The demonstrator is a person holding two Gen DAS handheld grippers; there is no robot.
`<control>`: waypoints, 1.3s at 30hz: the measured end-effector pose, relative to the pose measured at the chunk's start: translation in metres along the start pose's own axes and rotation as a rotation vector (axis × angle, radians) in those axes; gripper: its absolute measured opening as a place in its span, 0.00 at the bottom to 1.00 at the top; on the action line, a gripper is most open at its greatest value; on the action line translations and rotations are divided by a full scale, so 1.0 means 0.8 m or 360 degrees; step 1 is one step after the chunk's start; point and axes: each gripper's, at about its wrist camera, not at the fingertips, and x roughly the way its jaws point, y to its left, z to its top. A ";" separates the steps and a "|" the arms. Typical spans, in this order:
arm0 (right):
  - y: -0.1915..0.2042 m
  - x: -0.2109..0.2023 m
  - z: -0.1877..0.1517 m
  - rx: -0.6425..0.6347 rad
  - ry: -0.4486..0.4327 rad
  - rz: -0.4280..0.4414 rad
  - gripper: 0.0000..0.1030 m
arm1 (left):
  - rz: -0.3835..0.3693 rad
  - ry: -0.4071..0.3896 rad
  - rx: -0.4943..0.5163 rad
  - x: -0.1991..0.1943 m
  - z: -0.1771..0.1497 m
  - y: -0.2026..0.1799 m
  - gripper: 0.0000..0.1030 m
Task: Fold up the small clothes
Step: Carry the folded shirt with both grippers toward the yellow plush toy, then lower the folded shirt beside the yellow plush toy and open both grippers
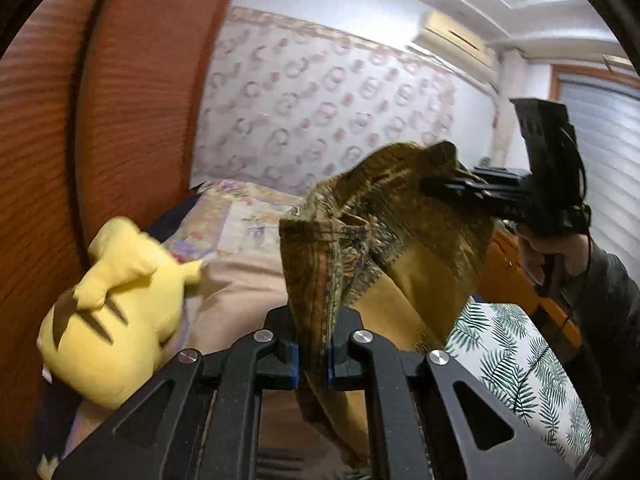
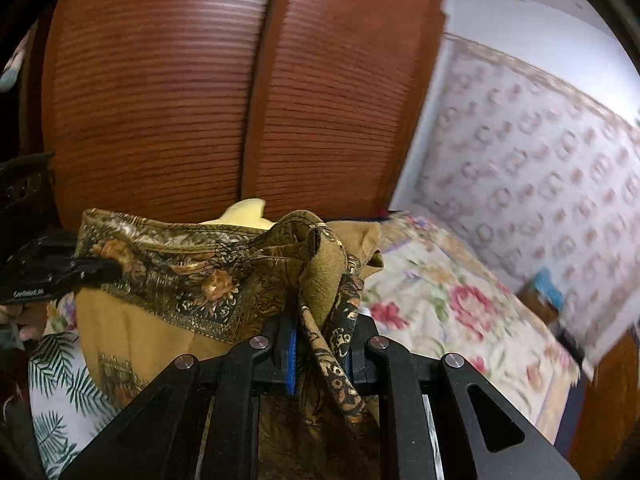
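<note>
A small ochre garment (image 1: 384, 232) with a dark floral border hangs stretched in the air between both grippers. My left gripper (image 1: 312, 360) is shut on one corner of it, the cloth pinched between the blue pads. In the left wrist view, my right gripper (image 1: 436, 190) bites the other end from the right, with a hand (image 1: 560, 256) behind it. In the right wrist view, the right gripper (image 2: 320, 356) is shut on a bunched edge of the garment (image 2: 180, 280). The left gripper (image 2: 96, 270) holds the far corner at the left.
A yellow plush toy (image 1: 112, 320) lies at the head of the bed against red-brown ribbed wooden doors (image 2: 168, 100). Below the cloth are a floral quilt (image 2: 440, 312) and a palm-leaf sheet (image 1: 520, 368). Patterned wallpaper (image 1: 320, 100) and an air conditioner (image 1: 452, 40) are behind.
</note>
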 end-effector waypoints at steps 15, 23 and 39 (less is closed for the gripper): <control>0.005 0.177 0.046 -0.0080 0.0117 0.0051 0.22 | 0.0250 0.0123 -0.0195 0.019 -0.068 0.090 0.09; -0.022 0.156 0.024 0.0140 0.0100 -0.0112 0.63 | 0.0292 0.0209 -0.0234 0.024 -0.079 0.098 0.09; -0.040 0.190 -0.063 0.0408 0.0311 0.0212 0.63 | 0.0350 0.0257 -0.0158 0.027 -0.075 0.086 0.09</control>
